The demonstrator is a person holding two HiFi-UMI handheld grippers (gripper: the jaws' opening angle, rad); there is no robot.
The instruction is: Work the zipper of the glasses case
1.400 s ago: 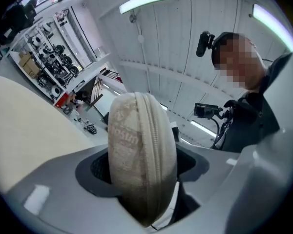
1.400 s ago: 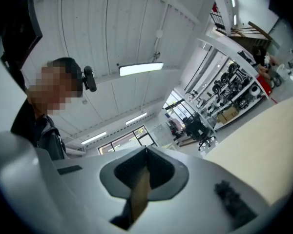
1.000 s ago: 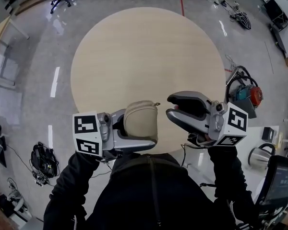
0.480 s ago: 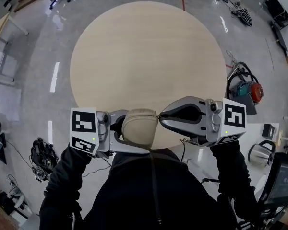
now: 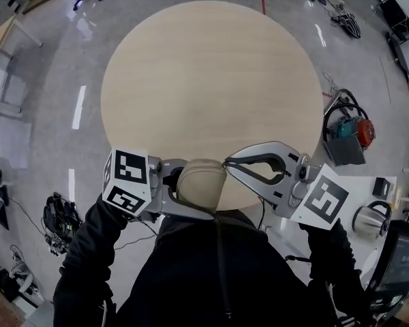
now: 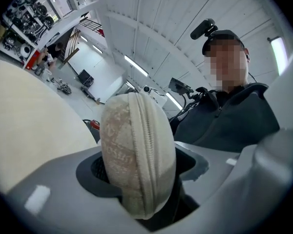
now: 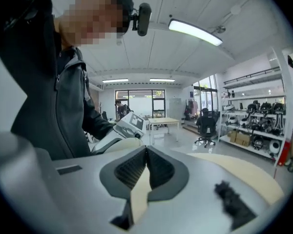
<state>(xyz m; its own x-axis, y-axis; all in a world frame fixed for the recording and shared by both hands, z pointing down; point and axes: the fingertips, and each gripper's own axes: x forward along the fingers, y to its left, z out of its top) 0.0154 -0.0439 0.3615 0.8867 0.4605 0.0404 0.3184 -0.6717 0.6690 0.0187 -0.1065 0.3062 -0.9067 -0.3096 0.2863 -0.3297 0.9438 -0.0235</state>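
Note:
A beige fabric glasses case (image 5: 199,181) hangs over the near edge of the round table (image 5: 204,80), with my left gripper (image 5: 208,191) shut across its sides. In the left gripper view the case (image 6: 134,155) stands upright between the pads (image 6: 95,167), its zipper (image 6: 149,145) facing the camera. My right gripper (image 5: 227,163) has just been closing. Its tips now meet at the case's upper right corner, where the small zipper pull stuck out. In the right gripper view the pads (image 7: 158,167) are pressed together and the pull is hidden between them.
I stand against the table's near edge in a dark jacket (image 5: 218,278). On the floor to the right are a red and teal machine (image 5: 347,133) with cables and a kettle (image 5: 368,220). A cable bundle (image 5: 58,227) lies at the left.
Both grippers sank toward me and drew together. The right gripper rolled, came up to the case's corner and its jaws closed there. The left gripper kept its hold on the case.

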